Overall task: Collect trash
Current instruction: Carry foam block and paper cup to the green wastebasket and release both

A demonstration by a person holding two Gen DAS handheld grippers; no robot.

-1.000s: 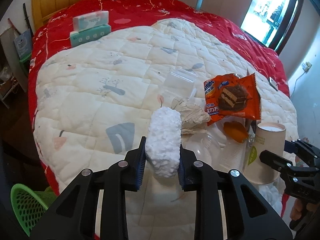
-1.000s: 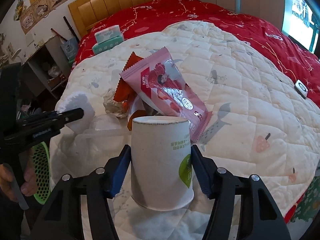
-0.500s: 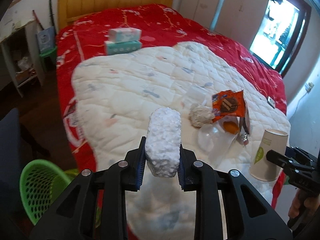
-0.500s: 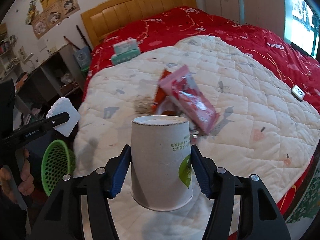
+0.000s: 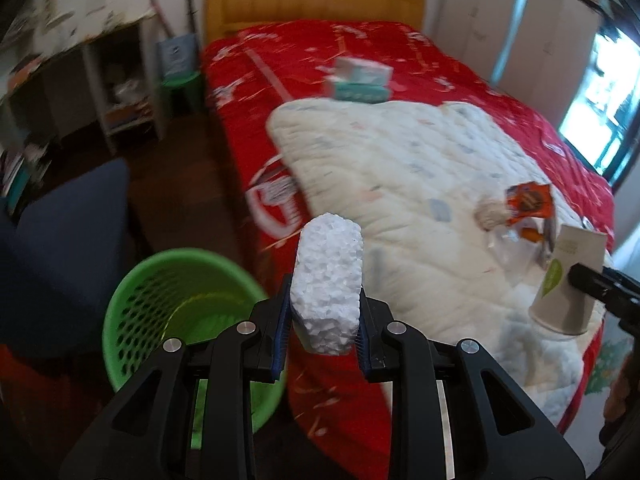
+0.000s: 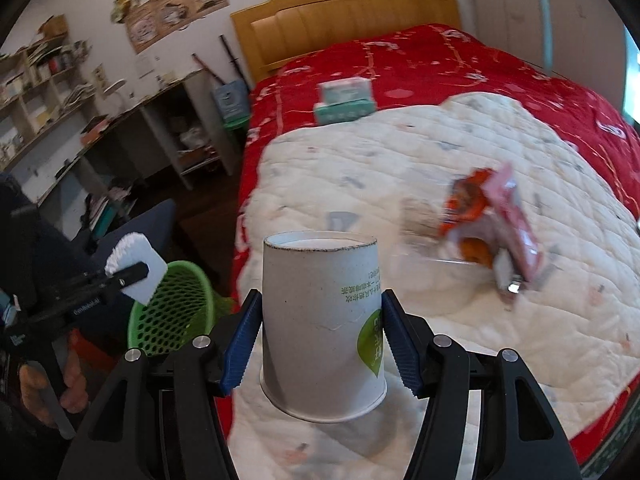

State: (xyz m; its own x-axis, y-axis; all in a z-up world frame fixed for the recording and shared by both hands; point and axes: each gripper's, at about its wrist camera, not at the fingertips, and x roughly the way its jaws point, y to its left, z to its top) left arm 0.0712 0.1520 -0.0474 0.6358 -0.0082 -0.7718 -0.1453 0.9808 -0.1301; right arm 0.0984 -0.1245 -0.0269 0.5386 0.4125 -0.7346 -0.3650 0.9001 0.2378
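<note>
A white foam block (image 5: 328, 284) is clamped in the left gripper (image 5: 322, 322) near the green mesh bin (image 5: 160, 304), whose visible inside looks bare, while the right gripper (image 6: 318, 328) pinches an upside-down paper cup (image 6: 322, 328) over the quilt (image 6: 460, 320), wrappers (image 6: 492, 224) lying beyond.

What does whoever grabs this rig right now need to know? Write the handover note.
Left gripper: shut on the white foam block, near the green mesh wastebasket on the floor, not yet over it.
Right gripper: shut on the upside-down white paper cup, above the quilt.
Done: both pieces are picked up.
Left: drop both in the basket, then fetch the orange snack wrapper, pink wrapper and crumpled paper from the white quilt.
</note>
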